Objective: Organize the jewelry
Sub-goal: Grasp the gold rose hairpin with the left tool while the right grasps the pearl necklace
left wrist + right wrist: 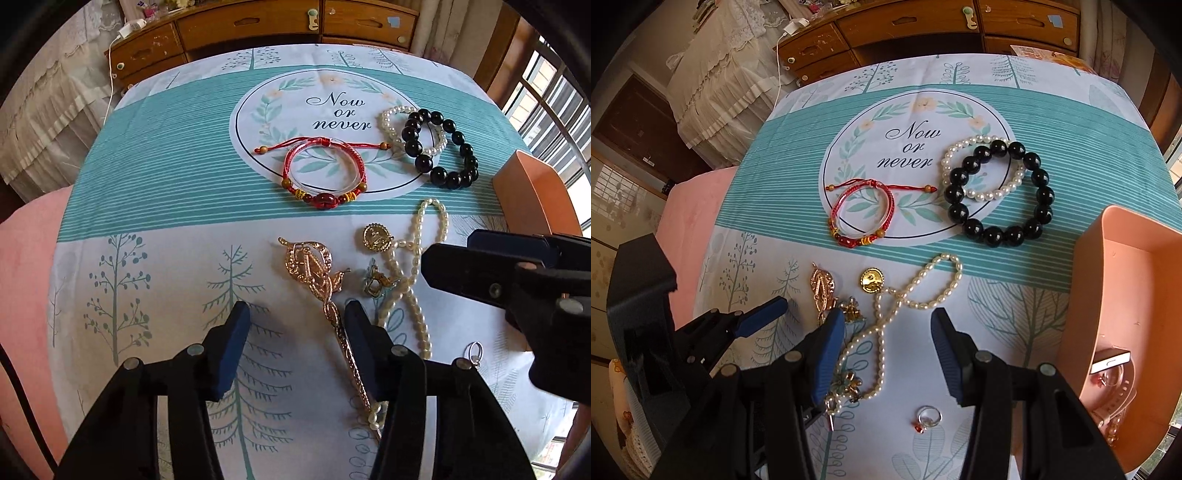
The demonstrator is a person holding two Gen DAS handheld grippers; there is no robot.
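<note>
My left gripper [297, 306] points down at the table, open, with the shaft of a gold hairpin [314, 266] running just inside its right finger [360, 343]; the pads do not press it. My right gripper [886, 314] hovers open over a looped pearl necklace [923, 286], a strand lying loose between its jaws. Beyond lie a red cord bracelet [321, 173], a black bead bracelet [997, 188] overlapping a white pearl bracelet [993, 194], a round gold brooch [872, 280] and a small ring [929, 415]. In the left wrist view the right gripper [447, 247] sits beside the necklace [413, 266].
A pink box [1082, 295] stands at the table's right edge with a small case and jewelry inside. The printed tablecloth [166, 184] covers the table. A pink cushion [26, 266] lies to the left and a wooden dresser [251, 26] behind.
</note>
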